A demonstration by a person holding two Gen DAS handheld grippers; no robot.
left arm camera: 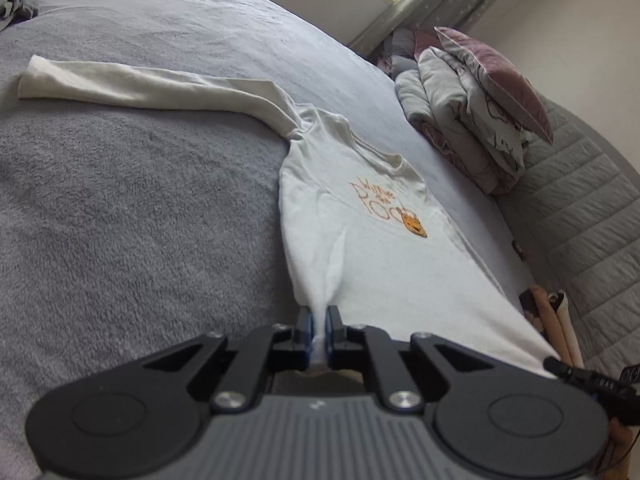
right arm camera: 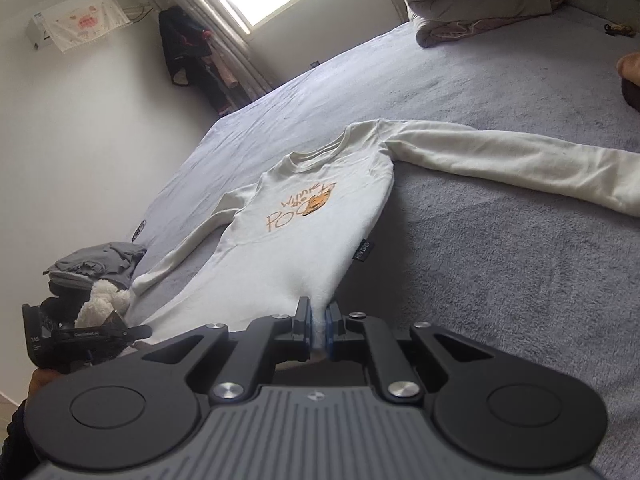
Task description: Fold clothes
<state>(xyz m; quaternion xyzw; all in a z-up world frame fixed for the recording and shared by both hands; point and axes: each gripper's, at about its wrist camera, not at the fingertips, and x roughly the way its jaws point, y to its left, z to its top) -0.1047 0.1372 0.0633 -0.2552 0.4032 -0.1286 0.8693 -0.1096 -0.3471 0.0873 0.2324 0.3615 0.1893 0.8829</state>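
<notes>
Both tongs, our left (left arm camera: pixel 319 320) and right (right arm camera: pixel 319 314), were clenched on the hem of a white long-sleeved shirt (left arm camera: pixel 360 248) spread across the grey bed (left arm camera: pixel 120 220).

1. Shirt (left arm camera: pixel 360 240) lies flat, print side up, on the bed (left arm camera: pixel 140 220), collar at the far end, hem at the near end.
2. Left gripper (left arm camera: pixel 319 320) and right gripper (right arm camera: pixel 319 320) each pinch the hem, one at each corner.
3. One sleeve (left arm camera: pixel 120 84) stretches sideways across the bed; the other sleeve (right arm camera: pixel 188 244) runs back alongside the body.
4. Folded bedding stack (left arm camera: pixel 472 120) sits on the bed beyond the collar, pillow (left arm camera: pixel 496 76) on top.
5. Small clothes pile (right arm camera: pixel 96 270) sits at the bed edge, near the second sleeve's cuff.
</notes>
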